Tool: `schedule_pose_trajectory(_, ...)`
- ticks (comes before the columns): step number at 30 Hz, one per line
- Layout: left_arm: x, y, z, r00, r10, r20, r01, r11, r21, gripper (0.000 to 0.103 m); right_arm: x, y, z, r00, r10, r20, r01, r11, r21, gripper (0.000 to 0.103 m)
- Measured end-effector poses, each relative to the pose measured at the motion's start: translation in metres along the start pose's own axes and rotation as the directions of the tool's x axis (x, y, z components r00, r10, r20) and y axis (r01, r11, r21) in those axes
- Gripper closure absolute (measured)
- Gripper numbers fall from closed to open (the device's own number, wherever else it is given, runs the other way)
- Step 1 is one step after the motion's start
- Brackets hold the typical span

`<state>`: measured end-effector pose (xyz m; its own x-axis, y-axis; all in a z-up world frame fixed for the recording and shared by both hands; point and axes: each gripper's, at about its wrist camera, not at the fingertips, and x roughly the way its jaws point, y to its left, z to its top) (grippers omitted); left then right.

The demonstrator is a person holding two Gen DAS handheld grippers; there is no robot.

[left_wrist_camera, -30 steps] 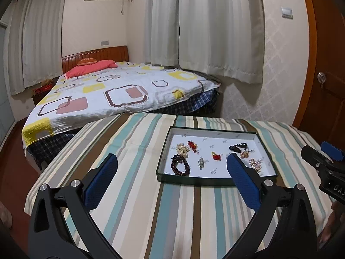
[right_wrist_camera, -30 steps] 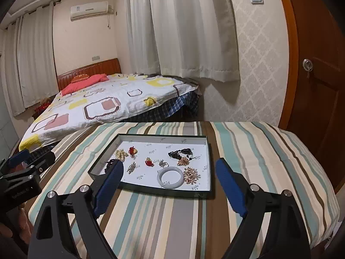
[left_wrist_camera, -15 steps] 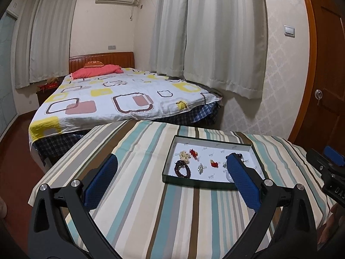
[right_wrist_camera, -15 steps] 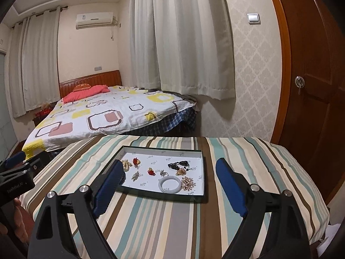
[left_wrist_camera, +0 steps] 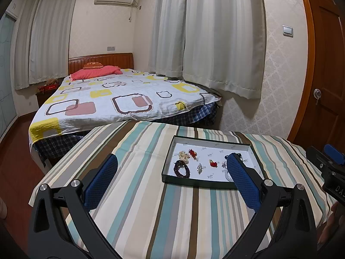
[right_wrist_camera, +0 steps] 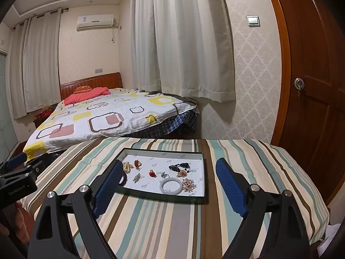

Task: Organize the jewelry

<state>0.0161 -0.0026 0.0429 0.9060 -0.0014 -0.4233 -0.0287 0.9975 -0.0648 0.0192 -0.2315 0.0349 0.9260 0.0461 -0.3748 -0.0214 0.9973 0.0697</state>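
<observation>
Both grippers: left gripper (left_wrist_camera: 171, 169) and right gripper (right_wrist_camera: 167, 176) spread wide, holding nothing
Tray (right_wrist_camera: 158, 195): mid-table, bare striped tablecloth (right_wrist_camera: 172, 226) all around
Room: bed (right_wrist_camera: 107, 116) behind

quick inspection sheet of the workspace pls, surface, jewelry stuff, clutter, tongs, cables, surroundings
surface: striped cloth covers the table, lying flat.
job's things: dark-rimmed tray with a white floor holds a pale bangle, dark bead bracelet, red charm, black piece, gold cluster and other small pieces, all lying apart.
clutter: nothing seen on the cloth outside the tray.
grippers: left tongs open, empty, above the cloth; right tongs open, empty, short of the tray.
cables: nothing seen.
surroundings: bed, curtains, wooden door, air conditioner.
</observation>
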Motion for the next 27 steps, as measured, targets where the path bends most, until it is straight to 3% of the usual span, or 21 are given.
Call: schedule_pose_trajectory(27,-0.0011,-0.0018,-0.0001,1.0,-0.001,0.0,0.001,1.0,0.004,0.004,-0.0029,0.0014,0.0011,1.0,-0.003,0.008,0.003,1.0,0.001,0.018)
